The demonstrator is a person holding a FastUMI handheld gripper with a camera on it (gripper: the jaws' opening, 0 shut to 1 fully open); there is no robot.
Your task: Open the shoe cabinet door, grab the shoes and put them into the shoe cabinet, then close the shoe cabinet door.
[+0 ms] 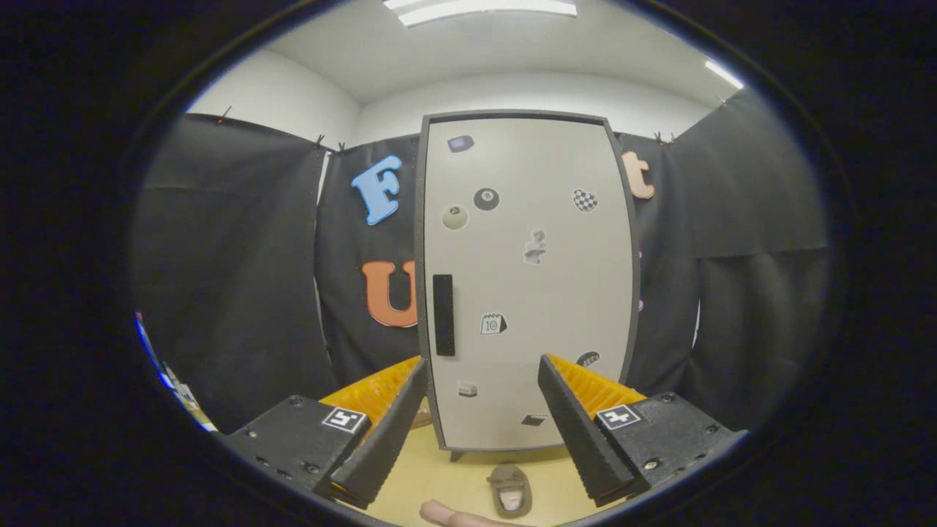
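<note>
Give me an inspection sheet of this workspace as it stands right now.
Surface: pale wooden floor under and ahead of the cabinet.
Job's things: shoe cabinet upright with its door shut, dark handle near the door's left edge; one brownish shoe lies on the floor before the cabinet, between and below the fingers.
Clutter: small stickers scattered over the door; a pale object on the floor beside the shoe, too cropped to identify.
Gripper: gripper open, holding nothing, fingers spread and aimed at the lower door, apart from it.
Cables: nothing seen.
Surroundings: black cloth wall behind and beside the cabinet, ceiling light above.
</note>
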